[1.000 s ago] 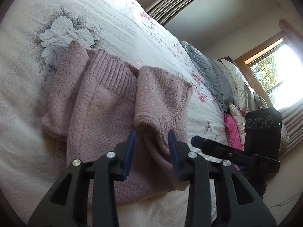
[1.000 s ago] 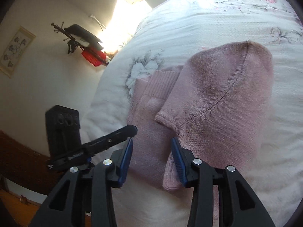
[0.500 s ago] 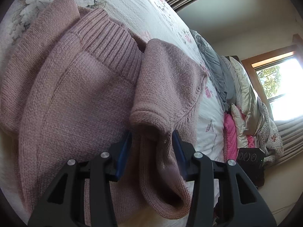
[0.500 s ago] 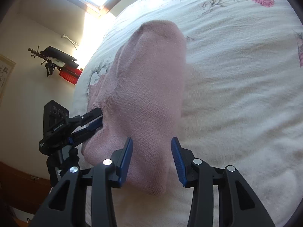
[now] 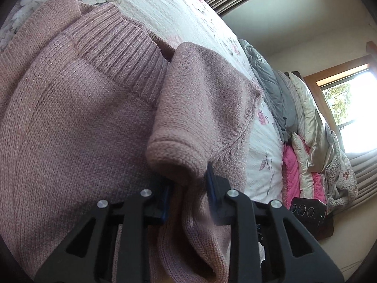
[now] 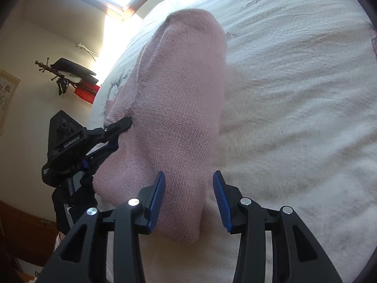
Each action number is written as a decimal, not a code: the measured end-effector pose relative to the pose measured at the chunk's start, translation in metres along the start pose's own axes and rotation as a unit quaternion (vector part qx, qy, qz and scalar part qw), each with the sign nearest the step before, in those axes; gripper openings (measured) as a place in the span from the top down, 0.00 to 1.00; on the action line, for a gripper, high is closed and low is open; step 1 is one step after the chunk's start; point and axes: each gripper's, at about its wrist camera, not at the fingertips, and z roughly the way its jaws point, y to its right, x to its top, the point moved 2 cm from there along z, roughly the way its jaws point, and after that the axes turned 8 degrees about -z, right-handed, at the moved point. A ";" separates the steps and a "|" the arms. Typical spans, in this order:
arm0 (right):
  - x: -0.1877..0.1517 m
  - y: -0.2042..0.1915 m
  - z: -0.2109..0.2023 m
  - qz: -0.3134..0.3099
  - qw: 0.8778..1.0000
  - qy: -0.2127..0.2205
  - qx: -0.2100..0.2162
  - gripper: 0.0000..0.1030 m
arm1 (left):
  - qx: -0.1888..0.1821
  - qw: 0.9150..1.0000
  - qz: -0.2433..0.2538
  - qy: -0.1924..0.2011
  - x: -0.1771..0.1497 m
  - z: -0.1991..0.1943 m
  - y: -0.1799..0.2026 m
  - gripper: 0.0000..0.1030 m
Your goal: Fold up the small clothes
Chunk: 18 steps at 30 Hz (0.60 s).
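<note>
A pink knit sweater [image 5: 70, 118] lies folded on the white floral quilt [image 5: 165, 7], ribbed hem toward the top. My left gripper [image 5: 188, 186] is shut on a thick rolled fold of it at the near edge. The right wrist view shows the same sweater [image 6: 179, 94] as a long folded hump, with the left gripper [image 6: 120, 129] pinching its left edge. My right gripper [image 6: 188, 193] stands open at the sweater's near end. The knit fills most of the gap between its blue pads [image 6: 155, 200], which do not press on it.
Grey, cream and pink pillows [image 5: 306, 118] are piled at the bed's far right under a bright window [image 5: 348, 99]. Bare quilt [image 6: 294, 94] spreads right of the sweater. A wall rack with a red item [image 6: 70, 70] hangs beyond the bed's left edge.
Both grippers came down close to the sweater. The left jaws narrowed onto the rolled fold. The right gripper swung round to the sweater's end and stayed open.
</note>
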 end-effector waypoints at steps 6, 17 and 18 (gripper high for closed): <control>-0.007 0.009 -0.004 0.013 1.000 0.005 0.005 0.58 | -0.030 0.998 0.036 0.052 -0.008 -0.034 0.019 0.82; -0.009 -0.006 -0.004 -0.011 1.000 0.002 0.029 0.58 | -0.047 0.985 0.073 0.149 0.012 -0.158 0.018 0.83; -0.009 -0.010 -0.002 -0.016 0.999 -0.001 0.037 0.58 | -0.042 0.985 0.069 0.153 0.016 -0.165 0.009 0.83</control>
